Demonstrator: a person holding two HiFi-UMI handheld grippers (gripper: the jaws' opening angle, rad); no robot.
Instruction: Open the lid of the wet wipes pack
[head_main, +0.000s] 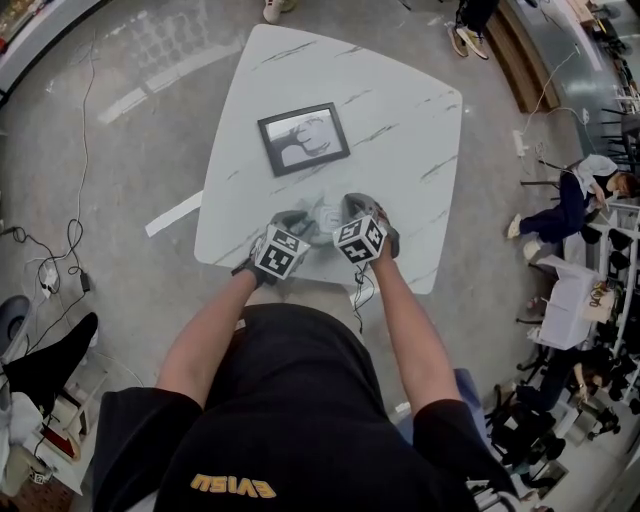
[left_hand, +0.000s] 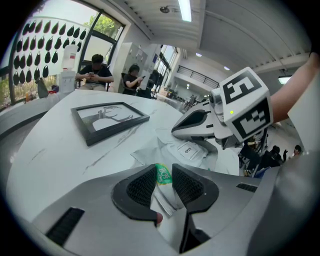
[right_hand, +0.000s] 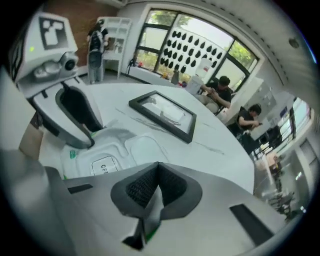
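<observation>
The wet wipes pack (head_main: 322, 215) lies on the table (head_main: 400, 120) on your side of the picture frame (head_main: 304, 138), close beside it. Expect it to be light, soft and slick: film that buckles and slides unless pinned.

Your left gripper (left_hand: 164, 175) has its jaws partly closed on the pack's green-printed end seam, a fair anchor. Your right gripper (right_hand: 158, 167) is pressed fully together, seemingly nipping a thin sliver of film on the side of the pack away from the frame.

The stiffer lid (right_hand: 145, 150) should lift best from its OPEN tab (right_hand: 104, 167).

Count: one pack, one lid, one tab, one frame, two grippers.
</observation>
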